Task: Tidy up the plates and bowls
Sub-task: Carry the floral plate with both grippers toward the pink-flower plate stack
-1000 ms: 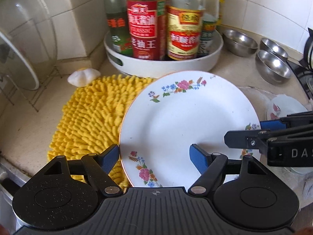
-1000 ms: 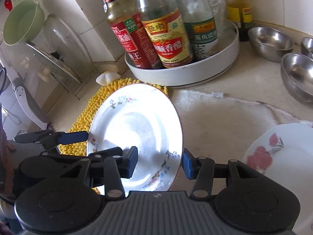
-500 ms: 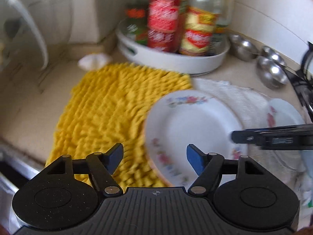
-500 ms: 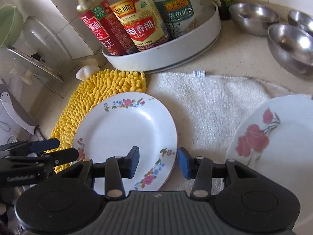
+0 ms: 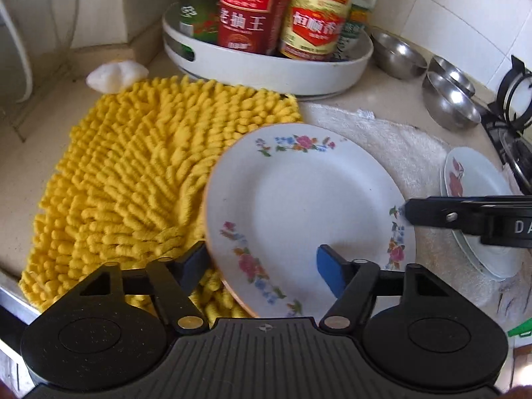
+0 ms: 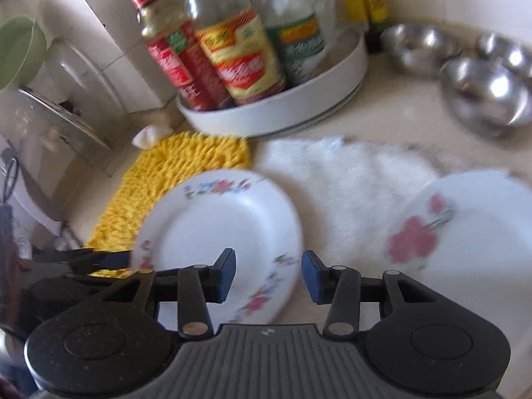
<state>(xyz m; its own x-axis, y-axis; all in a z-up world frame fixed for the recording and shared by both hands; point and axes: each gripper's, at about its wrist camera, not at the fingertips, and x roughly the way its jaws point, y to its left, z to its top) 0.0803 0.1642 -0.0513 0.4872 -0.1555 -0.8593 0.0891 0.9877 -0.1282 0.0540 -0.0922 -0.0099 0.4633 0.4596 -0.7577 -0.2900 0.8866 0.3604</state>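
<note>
A white plate with small flowers on its rim (image 5: 299,206) is tilted over the yellow mat (image 5: 133,173), its near rim between the open jaws of my left gripper (image 5: 262,266). My right gripper (image 6: 268,277) is open and straddles the plate's right rim (image 6: 216,229); I cannot tell whether either touches it. A second white plate with a red flower (image 6: 465,232) lies on the white towel (image 6: 349,193) to the right. Several steel bowls (image 5: 449,99) stand at the back right.
A white round tray of sauce bottles (image 5: 266,63) stands at the back. A glass lid on a wire rack (image 6: 66,76) is at the left. A gas stove (image 5: 512,106) is at the far right. The counter's front edge runs at bottom left.
The flowered plate was tilted up, lay flat half a second ago, and now leans up again. My left gripper has come back around its near rim. The right view has swung and blurred.
</note>
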